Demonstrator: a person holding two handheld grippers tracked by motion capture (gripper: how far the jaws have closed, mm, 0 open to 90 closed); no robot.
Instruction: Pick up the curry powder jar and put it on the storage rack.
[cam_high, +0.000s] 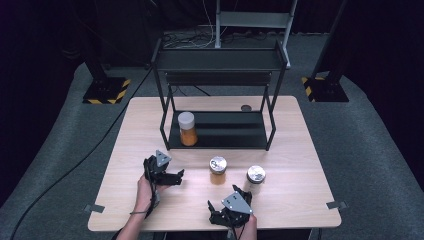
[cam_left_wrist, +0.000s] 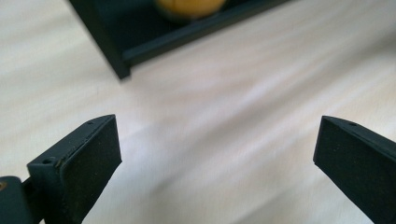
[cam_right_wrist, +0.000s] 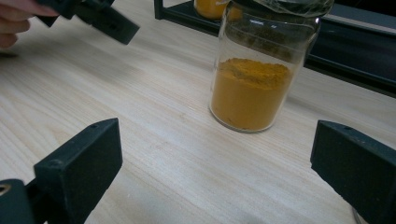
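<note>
A jar of orange powder with a metal lid (cam_high: 218, 170) stands on the wooden table (cam_high: 295, 150) in front of a black shelf rack (cam_high: 220, 131). To its right is a second jar with a metal lid (cam_high: 255, 178). A white-lidded jar of orange powder (cam_high: 187, 129) stands on the rack's lower shelf at the left. My left gripper (cam_high: 176, 177) is open above bare table (cam_left_wrist: 217, 149), left of the jars. My right gripper (cam_high: 225, 200) is open near the front edge, with the orange jar (cam_right_wrist: 254, 70) a short way ahead of its jaws (cam_right_wrist: 215, 163).
The rack has an upper shelf (cam_high: 220, 60) over the lower one. A small dark round object (cam_high: 246, 108) lies on the table behind the rack. A black cable (cam_high: 75, 165) runs over the grey floor at the left. The other hand's gripper (cam_right_wrist: 100, 16) appears at the right gripper view's upper left.
</note>
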